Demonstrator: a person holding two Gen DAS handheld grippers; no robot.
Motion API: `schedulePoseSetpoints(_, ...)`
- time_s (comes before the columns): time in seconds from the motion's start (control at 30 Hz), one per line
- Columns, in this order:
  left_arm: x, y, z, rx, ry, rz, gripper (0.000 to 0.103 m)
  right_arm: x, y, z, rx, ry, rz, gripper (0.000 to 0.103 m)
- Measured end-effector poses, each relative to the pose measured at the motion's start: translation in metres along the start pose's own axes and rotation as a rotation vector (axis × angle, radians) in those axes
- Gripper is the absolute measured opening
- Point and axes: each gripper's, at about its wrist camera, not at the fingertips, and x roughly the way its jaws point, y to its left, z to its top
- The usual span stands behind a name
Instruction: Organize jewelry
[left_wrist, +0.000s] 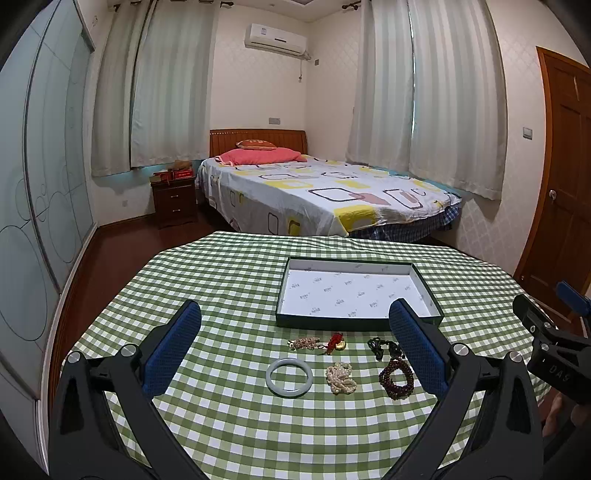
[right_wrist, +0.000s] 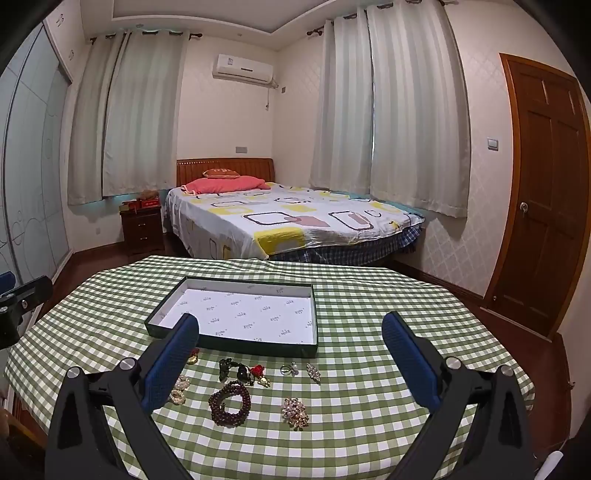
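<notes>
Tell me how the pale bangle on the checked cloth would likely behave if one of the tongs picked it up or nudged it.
The pale bangle is a smooth closed ring with a glossy sheen, so it is probably rigid and may slip between the pads. It lies flat on the checked cloth, so a nudge would likely slide it; tipped on edge, it could roll. It looks like stone or glass, possibly breakable if dropped.

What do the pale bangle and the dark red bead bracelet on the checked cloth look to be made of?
Pale bangle: looks like jade or glass, a smooth, glossy, milky grey-white ring with soft highlights; the pictures cannot settle which. Dark red bead bracelet: probably polished wood or seed beads, round, reddish-brown, dull sheen, coiled in several loops.
</notes>
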Motion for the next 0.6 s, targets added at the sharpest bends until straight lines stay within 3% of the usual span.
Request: schedulePoseSetpoints(0.6, 0.002, 0.0, -0.002, -0.004, 0.008, 0.006, 0.099, -0.011, 0.001, 0.01, -0.001, 0.004, 0.006, 0.097)
